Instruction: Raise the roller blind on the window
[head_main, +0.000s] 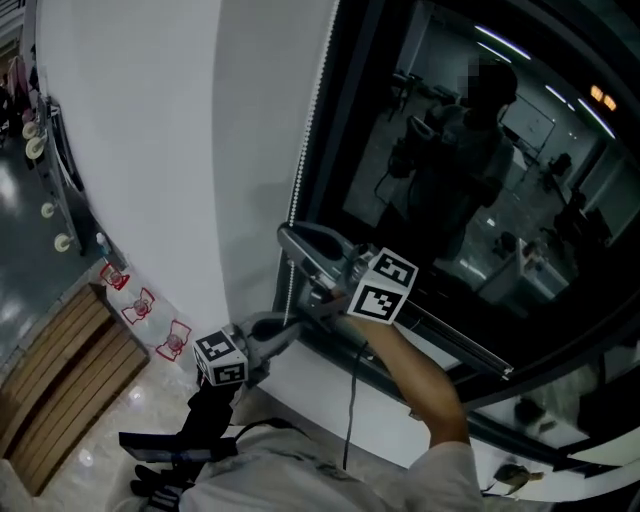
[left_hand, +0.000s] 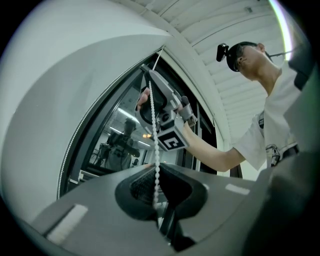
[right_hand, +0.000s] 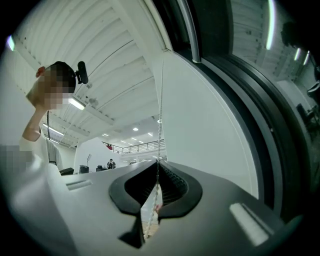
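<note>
Honestly, I'm guessing the bead chain (head_main: 305, 150) is handling light, floppy and a bit slippery, so pinching right across the beads is looking safest. It's thin and white, hanging along the window frame's (head_main: 328, 150) left edge. The far right tongs (right_hand: 158, 166) and near left tongs (left_hand: 155, 172) are both clamping it.

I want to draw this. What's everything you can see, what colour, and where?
window: one, black frame, dark glass, right side
bead chain: one, white, down the window's left edge
wall: one, white, left of the window
wooden slats: one set, brown, floor at lower left
small red-and-white things: three, floor by the wall, too small to name
left gripper: one, grey, shut on the bead chain, lower
right gripper: one, grey, shut on the bead chain, higher
arm: one, white sleeve, holding the right gripper
</note>
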